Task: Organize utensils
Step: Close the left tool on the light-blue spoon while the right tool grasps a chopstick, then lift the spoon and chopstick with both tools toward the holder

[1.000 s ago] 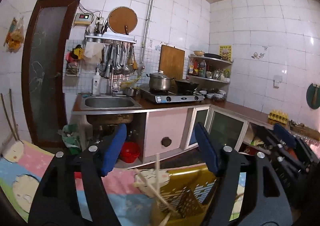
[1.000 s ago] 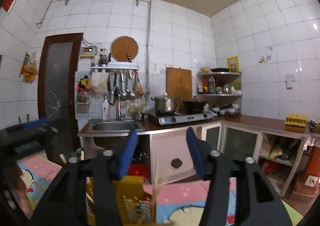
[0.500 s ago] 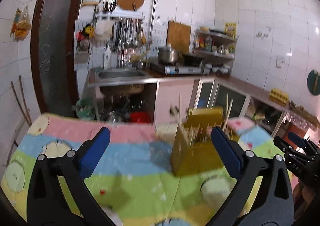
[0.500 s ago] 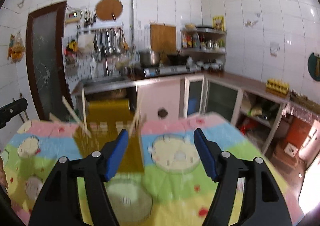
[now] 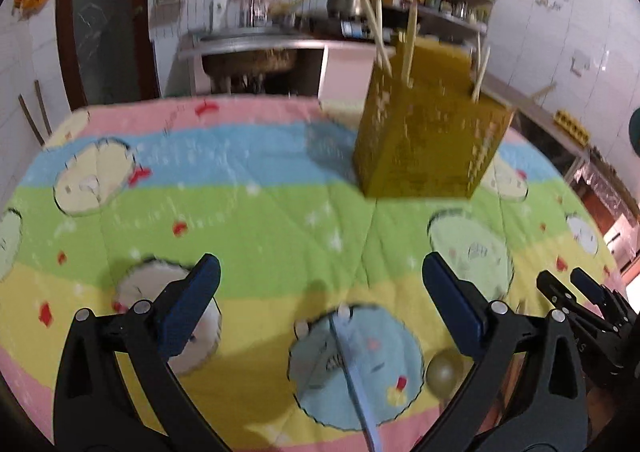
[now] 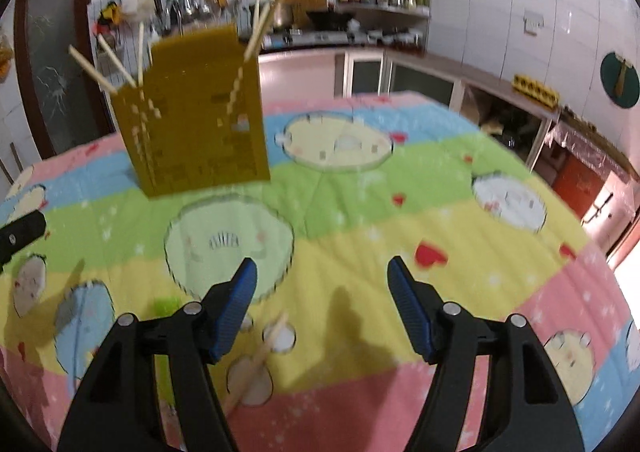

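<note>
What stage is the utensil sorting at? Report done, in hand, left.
Done: several chopsticks stand in the yellow holder. In hand: nothing; left hand-held gripper and right hand-held gripper are open, empty. Left: blue utensil, round spoon, wooden stick lie on the cloth.

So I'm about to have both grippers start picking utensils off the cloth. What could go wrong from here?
1. The blue-handled utensil and the wooden stick lie flat on the soft quilted cloth, so the jaws may pinch fabric instead.
2. The yellow holder is tall, with chopsticks leaning out; a bump while inserting could tip it.
3. The right gripper sits close beside the left gripper; they could collide.
</note>
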{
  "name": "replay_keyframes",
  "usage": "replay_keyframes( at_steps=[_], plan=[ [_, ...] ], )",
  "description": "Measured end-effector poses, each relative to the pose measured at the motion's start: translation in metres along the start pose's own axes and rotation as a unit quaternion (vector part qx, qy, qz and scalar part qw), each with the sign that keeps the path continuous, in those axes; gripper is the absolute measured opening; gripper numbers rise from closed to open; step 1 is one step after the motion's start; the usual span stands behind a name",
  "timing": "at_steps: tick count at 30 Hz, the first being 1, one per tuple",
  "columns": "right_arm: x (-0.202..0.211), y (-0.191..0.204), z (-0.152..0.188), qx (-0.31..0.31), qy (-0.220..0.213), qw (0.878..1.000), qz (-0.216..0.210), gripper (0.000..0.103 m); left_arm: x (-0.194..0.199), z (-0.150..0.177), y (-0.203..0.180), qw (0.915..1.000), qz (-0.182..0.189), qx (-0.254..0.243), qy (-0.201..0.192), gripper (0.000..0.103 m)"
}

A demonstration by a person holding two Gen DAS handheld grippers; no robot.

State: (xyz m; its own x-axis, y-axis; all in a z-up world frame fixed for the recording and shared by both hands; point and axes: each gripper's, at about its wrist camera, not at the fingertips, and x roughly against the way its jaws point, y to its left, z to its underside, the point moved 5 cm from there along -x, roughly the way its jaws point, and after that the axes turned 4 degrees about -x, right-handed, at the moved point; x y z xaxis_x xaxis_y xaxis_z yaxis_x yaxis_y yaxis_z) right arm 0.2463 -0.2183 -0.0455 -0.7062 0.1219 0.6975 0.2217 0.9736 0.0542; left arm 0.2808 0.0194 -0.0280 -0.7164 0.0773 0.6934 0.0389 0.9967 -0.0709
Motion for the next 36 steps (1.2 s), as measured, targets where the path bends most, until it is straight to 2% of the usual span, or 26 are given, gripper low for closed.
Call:
replay_keyframes(
  at_steps=[7,10,11,15,17,19,21,27,31,34,36],
  plan=[
    [-0.01,0.009,0.013,-0.003,0.034,0.999,-0.003,0.066,-0.021,0.028,-0.006,0.9988,-0.007,-0.003,0.048,0.097],
    [-0.012,0.014,0.017,-0.007,0.051,0.999,-0.015,0.054,-0.024,0.034,-0.009,0.9978,-0.004,-0.003,0.066,0.092],
    [-0.013,0.017,0.02,-0.009,0.062,0.998,-0.021,0.049,-0.026,0.036,-0.01,0.9974,-0.001,-0.004,0.073,0.089],
    [-0.017,0.023,0.025,-0.004,0.072,0.997,-0.008,0.045,-0.033,0.044,-0.015,0.9949,0.018,-0.002,0.1,0.066],
    [-0.018,0.024,0.025,-0.007,0.074,0.997,-0.01,0.038,-0.033,0.047,-0.017,0.9952,0.01,-0.006,0.097,0.064],
    [-0.019,0.025,0.025,-0.01,0.075,0.997,-0.015,0.032,-0.034,0.048,-0.021,0.9952,0.008,-0.009,0.097,0.058],
    [-0.02,0.026,0.025,-0.012,0.073,0.997,-0.02,0.027,-0.034,0.046,-0.024,0.9949,0.014,-0.009,0.099,0.041],
    [-0.027,0.025,0.018,-0.018,0.078,0.996,-0.034,0.016,-0.038,0.044,-0.027,0.9945,0.013,-0.011,0.104,0.027],
    [-0.034,0.026,0.011,-0.026,0.084,0.995,-0.039,0.013,-0.042,0.04,-0.027,0.9938,0.013,-0.009,0.11,0.022],
    [-0.037,0.028,0.008,-0.028,0.081,0.995,-0.041,0.01,-0.044,0.038,-0.029,0.9936,0.017,-0.011,0.111,0.009],
    [-0.037,0.028,0.007,-0.025,0.078,0.996,-0.041,0.01,-0.044,0.038,-0.029,0.9936,0.017,-0.009,0.111,0.008]
  ],
)
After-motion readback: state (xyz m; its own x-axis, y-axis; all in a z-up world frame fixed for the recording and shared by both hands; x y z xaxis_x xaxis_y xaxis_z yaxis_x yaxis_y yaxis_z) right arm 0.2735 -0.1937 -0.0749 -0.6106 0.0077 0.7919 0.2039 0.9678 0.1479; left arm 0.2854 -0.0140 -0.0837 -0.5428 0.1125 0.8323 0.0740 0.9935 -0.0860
